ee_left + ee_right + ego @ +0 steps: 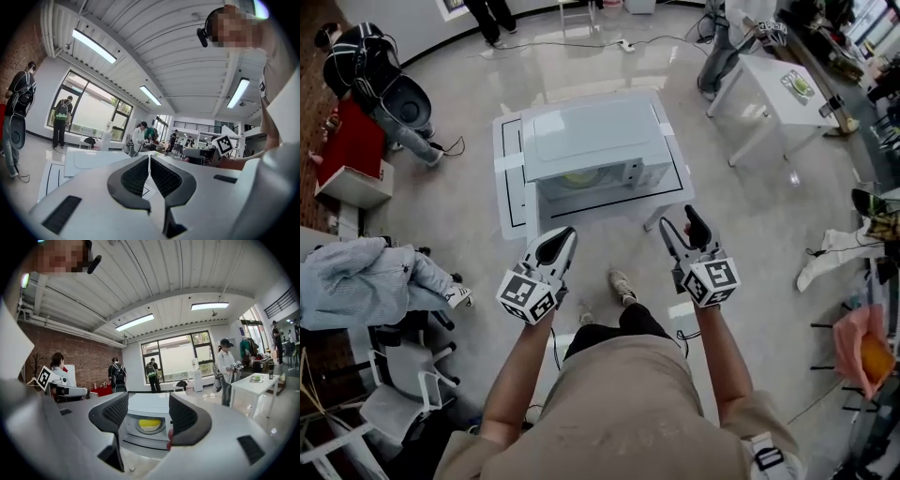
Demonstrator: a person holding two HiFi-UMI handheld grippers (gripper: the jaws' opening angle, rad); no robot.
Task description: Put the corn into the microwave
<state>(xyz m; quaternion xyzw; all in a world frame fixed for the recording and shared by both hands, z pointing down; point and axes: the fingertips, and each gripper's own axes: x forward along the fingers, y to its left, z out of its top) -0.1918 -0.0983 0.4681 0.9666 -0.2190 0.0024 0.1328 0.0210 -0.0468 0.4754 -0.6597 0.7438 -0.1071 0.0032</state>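
A white microwave stands on a low white table marked with black lines. The yellow corn shows inside it, behind the front. In the right gripper view the corn lies on a round plate in the microwave; whether the door is open or shut I cannot tell. Both grippers hang in the air in front of the table, apart from it. My left gripper is shut and empty, its pads meeting. My right gripper is open and empty, its jaws framing the corn.
A second white table with a small green item stands at the right back. A seated person and a chair are at the left back, clothes on a chair at the left. Other people stand around. My shoe is below the grippers.
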